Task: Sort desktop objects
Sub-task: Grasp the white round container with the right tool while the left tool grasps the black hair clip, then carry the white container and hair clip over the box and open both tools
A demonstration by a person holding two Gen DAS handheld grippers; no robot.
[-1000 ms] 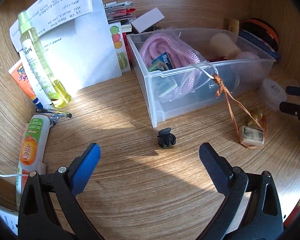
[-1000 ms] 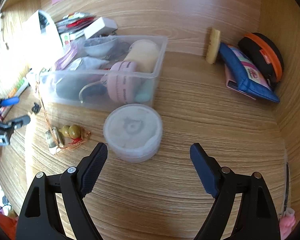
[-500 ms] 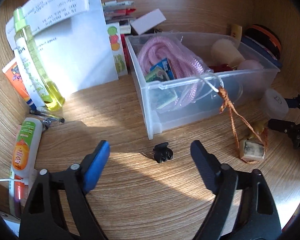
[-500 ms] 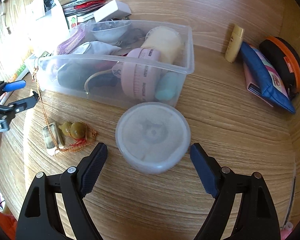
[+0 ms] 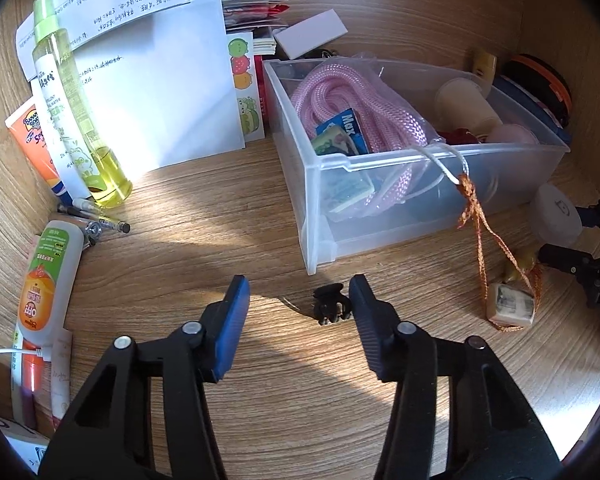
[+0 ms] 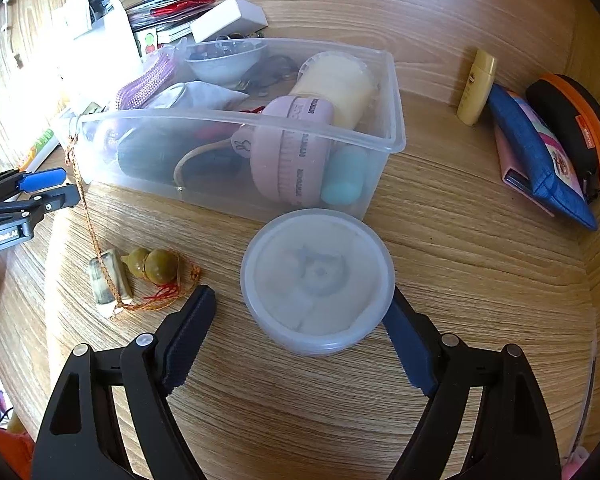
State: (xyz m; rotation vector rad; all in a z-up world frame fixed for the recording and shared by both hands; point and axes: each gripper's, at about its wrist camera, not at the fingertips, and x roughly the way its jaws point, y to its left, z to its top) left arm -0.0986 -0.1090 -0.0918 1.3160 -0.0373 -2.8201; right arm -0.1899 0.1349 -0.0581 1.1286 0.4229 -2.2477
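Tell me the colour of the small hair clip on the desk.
Black hair clip, clearest in the left wrist view.

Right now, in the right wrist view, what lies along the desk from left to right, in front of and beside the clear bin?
left gripper → stone block → gourd charm → round tub → yellow bottle → blue pouch → black-and-orange case

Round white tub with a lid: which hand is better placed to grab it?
Right. The open right tool already straddles the round white lidded plastic tub; the left tool sits by the small black hair clip.
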